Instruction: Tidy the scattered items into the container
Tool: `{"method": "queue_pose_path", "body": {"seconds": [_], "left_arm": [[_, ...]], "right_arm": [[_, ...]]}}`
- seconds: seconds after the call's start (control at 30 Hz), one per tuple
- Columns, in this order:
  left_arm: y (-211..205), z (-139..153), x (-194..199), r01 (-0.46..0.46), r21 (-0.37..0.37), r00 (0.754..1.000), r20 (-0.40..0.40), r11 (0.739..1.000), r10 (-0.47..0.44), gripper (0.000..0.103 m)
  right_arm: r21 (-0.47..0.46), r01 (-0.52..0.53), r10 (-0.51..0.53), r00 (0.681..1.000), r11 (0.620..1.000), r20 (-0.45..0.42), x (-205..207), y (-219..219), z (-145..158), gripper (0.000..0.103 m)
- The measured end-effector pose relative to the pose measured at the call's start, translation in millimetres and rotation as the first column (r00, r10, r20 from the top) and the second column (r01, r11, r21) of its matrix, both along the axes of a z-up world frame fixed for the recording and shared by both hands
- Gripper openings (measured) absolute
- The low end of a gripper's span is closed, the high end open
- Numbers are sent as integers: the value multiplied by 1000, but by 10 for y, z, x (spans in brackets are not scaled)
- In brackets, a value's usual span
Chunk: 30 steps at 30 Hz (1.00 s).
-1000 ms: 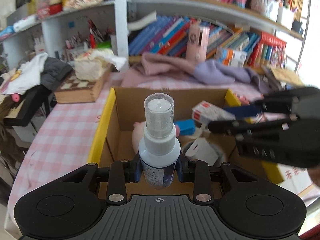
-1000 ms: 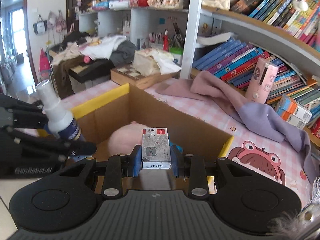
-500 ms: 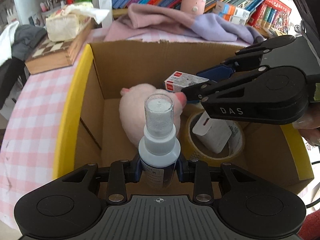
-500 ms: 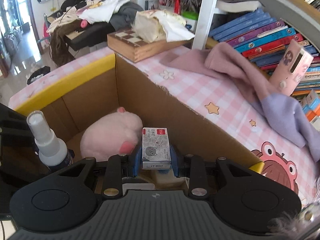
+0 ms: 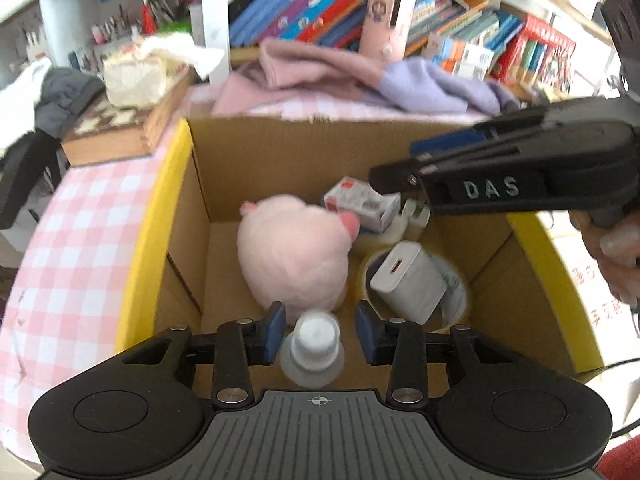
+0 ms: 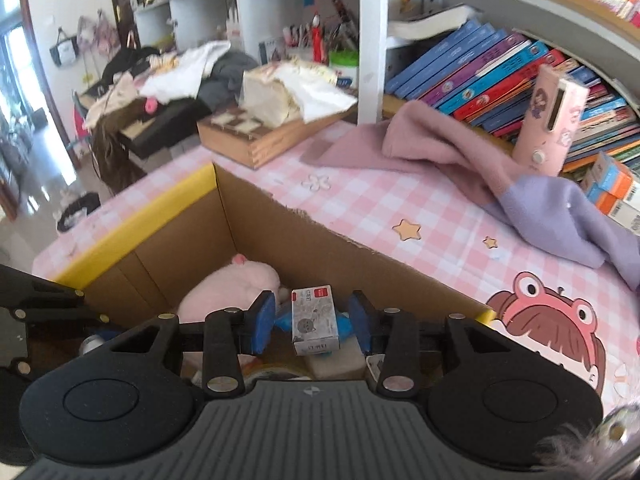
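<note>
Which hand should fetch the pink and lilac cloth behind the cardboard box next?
Right, probably. The pink and lilac cloth lies toward its side of the cardboard box, and its fingers are opening, the small white carton loose between them.

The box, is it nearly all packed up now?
Nearly. The cardboard box already holds the pink plush, white charger and tape roll. Both the left gripper and right gripper are opening, dropping the spray bottle and small carton inside.
</note>
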<state>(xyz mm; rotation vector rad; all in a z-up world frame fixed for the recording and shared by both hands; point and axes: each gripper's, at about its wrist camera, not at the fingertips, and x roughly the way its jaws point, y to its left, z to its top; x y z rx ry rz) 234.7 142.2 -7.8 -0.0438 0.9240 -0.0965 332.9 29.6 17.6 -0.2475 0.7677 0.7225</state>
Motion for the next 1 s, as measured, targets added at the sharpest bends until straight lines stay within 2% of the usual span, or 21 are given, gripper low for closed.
{"method": "queue_pose_path", "body": {"seconds": [0.3,0.5,0.6,0.83,1.0], "left_arm": [[-148,344,-444,-17,39,987,158,999,10,46],[-230,547,-832,-54,64,964,264,997,35,58],[-258,602,-1019,-79,75,956,287,994,54,62],[-336,639,-1490,-134,34,938,326,990,116,70],[-413,613,-1709,-123,41,941,321,991,104,71]], "right_arm": [[65,6,-13,995,998,100,-512,-201,303,39],[130,27,-47,987,991,151,-853,-377,494,41],[155,60,-86,982,986,167,-1019,-510,553,41],[153,138,-167,965,979,202,-1528,-847,525,41],[134,179,-204,956,975,211,-1881,-1051,437,41]]}}
